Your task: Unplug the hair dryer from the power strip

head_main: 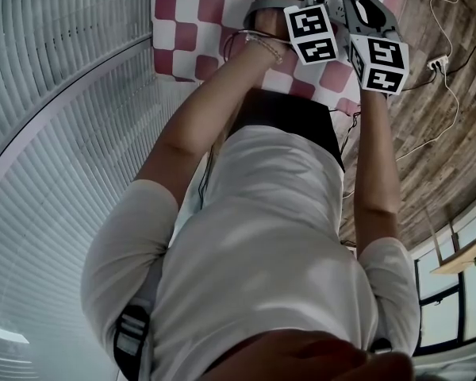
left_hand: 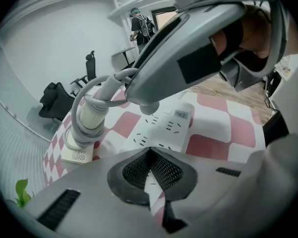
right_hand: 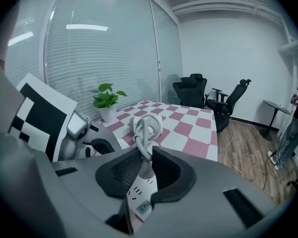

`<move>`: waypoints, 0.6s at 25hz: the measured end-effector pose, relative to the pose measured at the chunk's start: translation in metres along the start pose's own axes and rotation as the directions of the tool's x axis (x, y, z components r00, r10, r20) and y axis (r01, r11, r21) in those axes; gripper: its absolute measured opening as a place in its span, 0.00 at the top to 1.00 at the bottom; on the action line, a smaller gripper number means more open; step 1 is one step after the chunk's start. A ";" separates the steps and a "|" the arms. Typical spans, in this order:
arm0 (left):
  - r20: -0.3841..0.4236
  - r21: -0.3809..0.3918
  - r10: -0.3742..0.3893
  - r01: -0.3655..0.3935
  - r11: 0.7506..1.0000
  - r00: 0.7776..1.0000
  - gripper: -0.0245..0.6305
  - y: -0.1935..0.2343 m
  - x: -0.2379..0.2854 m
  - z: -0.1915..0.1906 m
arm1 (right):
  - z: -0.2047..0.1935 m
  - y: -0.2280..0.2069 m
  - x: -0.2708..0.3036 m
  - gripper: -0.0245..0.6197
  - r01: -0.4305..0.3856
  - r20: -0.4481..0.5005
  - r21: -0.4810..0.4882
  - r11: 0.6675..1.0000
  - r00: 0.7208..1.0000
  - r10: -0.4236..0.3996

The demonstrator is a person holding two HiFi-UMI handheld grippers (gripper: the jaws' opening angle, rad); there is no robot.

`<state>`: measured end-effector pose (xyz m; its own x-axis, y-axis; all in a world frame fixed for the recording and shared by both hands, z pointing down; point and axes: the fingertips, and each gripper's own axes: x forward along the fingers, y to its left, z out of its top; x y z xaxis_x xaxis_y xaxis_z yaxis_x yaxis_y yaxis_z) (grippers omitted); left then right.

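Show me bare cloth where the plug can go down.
Bare: the checkered cloth from the power strip out to its edge, on the side away from the hair dryer; also the far cloth between the potted plant and the office chairs. Crowded: around the hair dryer's wound cord.

A red-and-white check is shown on the tablecloth (left_hand: 223, 128); the power strip (left_hand: 164, 129) is coloured white, the potted plant (right_hand: 107, 97) green.

I count two grippers, the left gripper (left_hand: 150, 171) and the right gripper (right_hand: 142, 166). The one checked table (left_hand: 223, 128) carries one white power strip (left_hand: 164, 128), one plug (right_hand: 146, 158), one bundled cable (left_hand: 89, 115) and one potted plant (right_hand: 108, 99). Beyond stand two black office chairs (right_hand: 191, 90) (right_hand: 230, 99) and one bystander (left_hand: 140, 26).
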<state>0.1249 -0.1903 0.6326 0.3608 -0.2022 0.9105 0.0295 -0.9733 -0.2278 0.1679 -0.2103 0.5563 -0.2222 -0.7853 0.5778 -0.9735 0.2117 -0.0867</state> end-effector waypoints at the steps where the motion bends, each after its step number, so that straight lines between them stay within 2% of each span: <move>1: -0.002 0.003 0.002 -0.002 1.000 1.000 0.92 0.000 0.000 0.000 | 0.000 -0.002 0.000 0.83 -0.002 -0.007 -0.007 1.000 1.000 0.002; 15: -0.001 0.007 0.004 -0.004 1.000 1.000 0.92 -0.001 -0.002 0.000 | -0.018 -0.050 0.010 0.82 -0.006 -0.120 -0.145 0.989 0.993 -0.012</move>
<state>0.1241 -0.1892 0.6315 0.3602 -0.2064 0.9098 0.0344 -0.9716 -0.2340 0.2156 -0.2177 0.5810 -0.2024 -0.7123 0.6720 -0.9542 0.2979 0.0284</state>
